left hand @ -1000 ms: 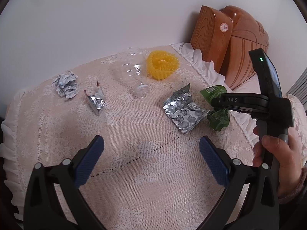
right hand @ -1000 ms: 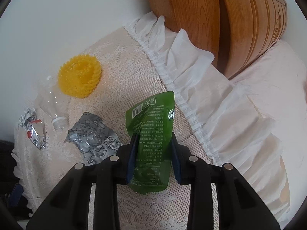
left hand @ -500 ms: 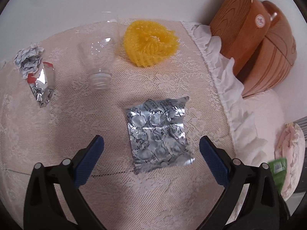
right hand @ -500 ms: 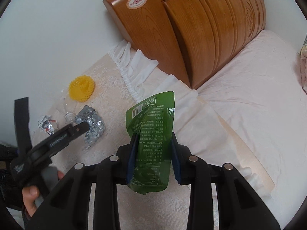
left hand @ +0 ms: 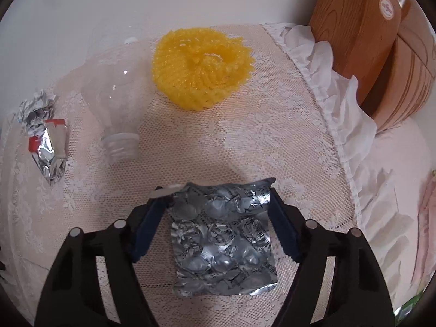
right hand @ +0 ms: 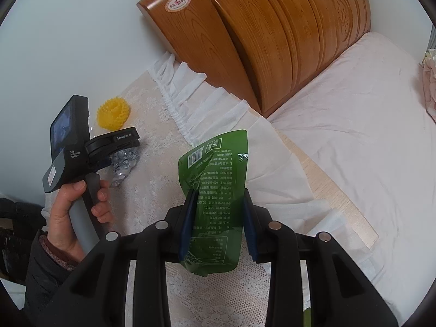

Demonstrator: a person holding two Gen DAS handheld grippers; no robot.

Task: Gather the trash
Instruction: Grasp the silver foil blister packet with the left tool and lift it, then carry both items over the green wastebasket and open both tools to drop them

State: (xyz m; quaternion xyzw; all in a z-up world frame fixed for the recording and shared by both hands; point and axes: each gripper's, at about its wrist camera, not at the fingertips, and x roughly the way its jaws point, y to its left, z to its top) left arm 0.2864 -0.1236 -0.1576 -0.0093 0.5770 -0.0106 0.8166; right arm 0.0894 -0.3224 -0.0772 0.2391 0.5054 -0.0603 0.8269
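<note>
Left gripper: jaws narrowed around the silver blister pack, both blue pads touching its side edges; whether the pack is off the lace tablecloth I cannot tell.
Right gripper: jaws clamped on the green pouch, held up above the bed edge.
Blister pack risk: the foil is thin and crumpled, so an edge-on squeeze may buckle it and let it spring out.
Snag risk: the pad tips sit low on the open lace; a lift could drag the cloth and shift the other trash.
Pouch risk: it is pinched near its lower half, and the slick upper part flops free, so a quick swing could slide it out.
Trash waiting: clear bottle, yellow foam net, 2 foil wrappers at the far left, all well apart from both grippers.
Bin: not in view.
</note>
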